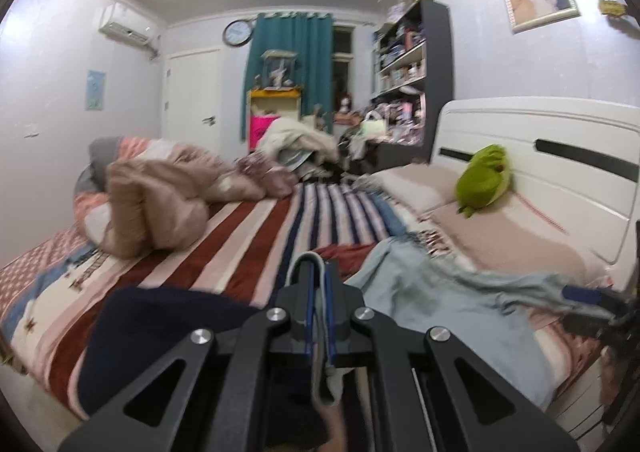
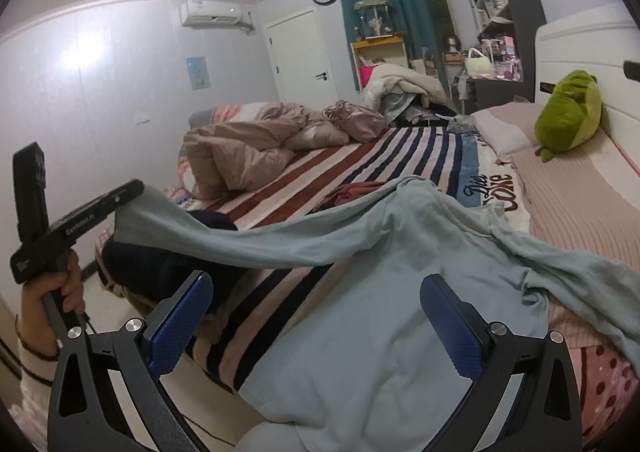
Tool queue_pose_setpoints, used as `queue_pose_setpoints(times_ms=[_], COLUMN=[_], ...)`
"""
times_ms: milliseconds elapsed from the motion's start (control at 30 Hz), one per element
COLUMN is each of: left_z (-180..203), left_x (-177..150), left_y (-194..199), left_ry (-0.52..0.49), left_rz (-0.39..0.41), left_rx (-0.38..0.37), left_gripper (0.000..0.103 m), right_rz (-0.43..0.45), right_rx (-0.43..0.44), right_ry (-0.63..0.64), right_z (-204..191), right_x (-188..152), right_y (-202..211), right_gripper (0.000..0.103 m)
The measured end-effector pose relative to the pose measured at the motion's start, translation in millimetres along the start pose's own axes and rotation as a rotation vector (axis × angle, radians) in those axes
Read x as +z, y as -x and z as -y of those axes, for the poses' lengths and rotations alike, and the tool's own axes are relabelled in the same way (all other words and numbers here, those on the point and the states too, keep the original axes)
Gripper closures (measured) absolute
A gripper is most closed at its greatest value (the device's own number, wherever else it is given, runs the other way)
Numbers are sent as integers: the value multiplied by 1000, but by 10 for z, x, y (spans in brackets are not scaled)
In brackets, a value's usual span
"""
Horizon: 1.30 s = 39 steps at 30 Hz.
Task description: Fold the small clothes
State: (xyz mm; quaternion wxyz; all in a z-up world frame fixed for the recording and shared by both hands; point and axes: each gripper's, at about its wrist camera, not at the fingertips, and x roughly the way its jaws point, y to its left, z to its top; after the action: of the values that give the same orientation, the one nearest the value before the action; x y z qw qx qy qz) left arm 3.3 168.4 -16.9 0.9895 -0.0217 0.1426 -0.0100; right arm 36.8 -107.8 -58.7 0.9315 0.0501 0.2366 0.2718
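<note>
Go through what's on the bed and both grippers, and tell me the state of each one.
Left gripper: shut on the sleeve.
Right gripper: open, empty.
Light blue top: spread on the bed, one sleeve lifted.
Beige quilt: crumpled.
Green plush: leaning against the headboard.
Door: closed.

Shirt (image 2: 360, 312) spread on bed (image 2: 320, 160) near edge, rumpled quilt (image 2: 240, 148) behind at left, plush toy (image 2: 568, 112) on pillow (image 2: 500, 124) right.
</note>
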Motion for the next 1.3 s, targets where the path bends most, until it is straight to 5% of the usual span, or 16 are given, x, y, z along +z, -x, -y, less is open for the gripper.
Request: queue_pose_setpoints(times_ms=[300, 533, 600, 667, 833, 967, 1133, 1267, 1300], left_z=[1099, 2210, 2406, 2468, 2025, 1426, 809, 603, 597], left_x=[117, -627, -883, -1060, -1016, -958, -1285, -1676, -1745], left_y=[-490, -1318, -1478, -1532, -1308, -1275, -1335, -1388, -1414], left_ry=[-11, 3, -5, -11, 35, 45, 36, 31, 32], left_rz=[-17, -320, -421, -487, -448, -403, -468, -548, -560], left_rx=[-302, -664, -705, -702, -664, -465, -241, -207, -201], left_gripper=[100, 99, 92, 74, 43, 33, 32, 33, 41], right_rz=[27, 9, -14, -26, -106, -179, -316, -441, -458], right_rx=[-83, -234, -268, -280, -229, -105, -82, -105, -115], right_ry=[-53, -107, -125, -140, -103, -42, 60, 87, 96], right_z=[627, 1326, 1493, 1608, 1645, 1481, 1435, 1491, 1483], right_x=[-35, -284, -397, -530, -714, -729, -837, -1018, -1053], right_y=[307, 506, 497, 478, 296, -54, -680, -1042, -1077], right_gripper=[0, 0, 0, 0, 0, 0, 0, 35, 45])
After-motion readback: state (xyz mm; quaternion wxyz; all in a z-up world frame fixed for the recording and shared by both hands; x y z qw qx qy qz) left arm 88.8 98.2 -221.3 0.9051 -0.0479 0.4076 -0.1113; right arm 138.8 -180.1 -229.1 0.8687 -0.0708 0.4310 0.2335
